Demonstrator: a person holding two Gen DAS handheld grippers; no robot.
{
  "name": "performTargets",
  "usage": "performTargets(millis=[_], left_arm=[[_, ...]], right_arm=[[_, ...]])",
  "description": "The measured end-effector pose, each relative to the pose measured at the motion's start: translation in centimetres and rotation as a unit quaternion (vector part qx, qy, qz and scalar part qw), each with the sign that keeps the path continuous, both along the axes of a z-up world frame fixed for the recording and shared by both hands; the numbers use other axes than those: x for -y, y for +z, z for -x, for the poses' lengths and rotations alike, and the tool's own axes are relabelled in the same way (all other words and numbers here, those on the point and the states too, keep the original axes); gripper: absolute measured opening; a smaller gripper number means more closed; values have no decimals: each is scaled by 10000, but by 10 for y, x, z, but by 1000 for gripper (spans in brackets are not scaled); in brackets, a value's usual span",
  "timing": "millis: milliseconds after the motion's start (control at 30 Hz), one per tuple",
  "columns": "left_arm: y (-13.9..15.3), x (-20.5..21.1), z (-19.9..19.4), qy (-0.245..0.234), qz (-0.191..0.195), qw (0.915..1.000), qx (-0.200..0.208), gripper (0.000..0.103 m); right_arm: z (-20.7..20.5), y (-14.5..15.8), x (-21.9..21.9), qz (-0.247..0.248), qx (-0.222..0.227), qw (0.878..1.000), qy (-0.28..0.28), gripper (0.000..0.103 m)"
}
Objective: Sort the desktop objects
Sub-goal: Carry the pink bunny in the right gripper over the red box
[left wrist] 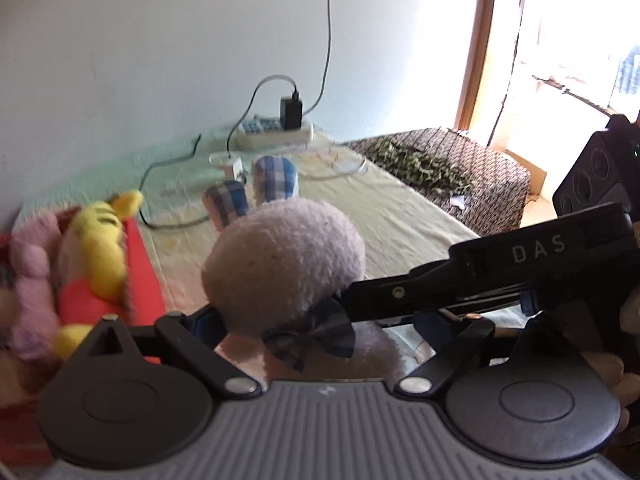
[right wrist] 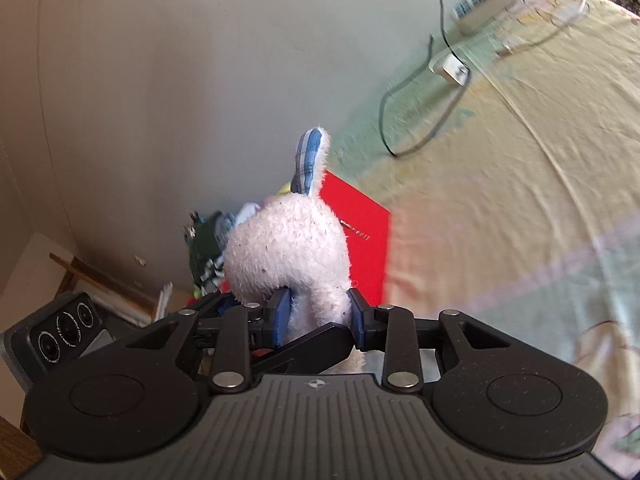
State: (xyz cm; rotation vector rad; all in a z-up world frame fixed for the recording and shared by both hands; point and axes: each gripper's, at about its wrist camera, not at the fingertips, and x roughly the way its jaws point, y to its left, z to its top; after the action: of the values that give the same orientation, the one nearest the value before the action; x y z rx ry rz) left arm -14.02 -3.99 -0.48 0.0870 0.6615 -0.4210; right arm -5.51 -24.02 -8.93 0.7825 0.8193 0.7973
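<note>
A white plush rabbit (left wrist: 280,264) with blue plaid ears and a dark bow hangs over the table, its ears (left wrist: 272,184) pointing away from me. My right gripper (right wrist: 318,312) is shut on its body just below the head, both blue pads pressed into the fur. In the left wrist view the right gripper's finger (left wrist: 500,264) reaches in from the right to the bow. My left gripper (left wrist: 360,312) is open wide around the rabbit, its left pad against the fur and its right pad well clear. A red box (left wrist: 140,264) at the left holds a yellow plush (left wrist: 104,248) and a pink plush (left wrist: 32,280).
A yellow-green cloth (left wrist: 380,208) covers the table. At the back by the wall lie a power strip (left wrist: 276,132) with a black charger, a white adapter (right wrist: 452,66) and trailing cables. A patterned box (left wrist: 460,168) stands past the table's right edge, near a bright doorway.
</note>
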Motion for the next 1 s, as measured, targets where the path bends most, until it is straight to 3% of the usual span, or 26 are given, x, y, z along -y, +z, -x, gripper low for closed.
performTargets(millis=[333, 567, 767, 1000], left_arm=[[37, -97, 32, -70, 7, 9962, 864, 94], [47, -151, 35, 104, -312, 9925, 1175, 94], [35, -186, 18, 231, -449, 9924, 1124, 95], [9, -198, 1, 148, -973, 9890, 1101, 100]], right_arm=[[30, 42, -86, -62, 1068, 9938, -314, 34], [21, 43, -148, -285, 1223, 9920, -145, 33], [12, 36, -187, -46, 1426, 9897, -126, 33], [6, 21, -217, 580, 1458, 9870, -347, 32]])
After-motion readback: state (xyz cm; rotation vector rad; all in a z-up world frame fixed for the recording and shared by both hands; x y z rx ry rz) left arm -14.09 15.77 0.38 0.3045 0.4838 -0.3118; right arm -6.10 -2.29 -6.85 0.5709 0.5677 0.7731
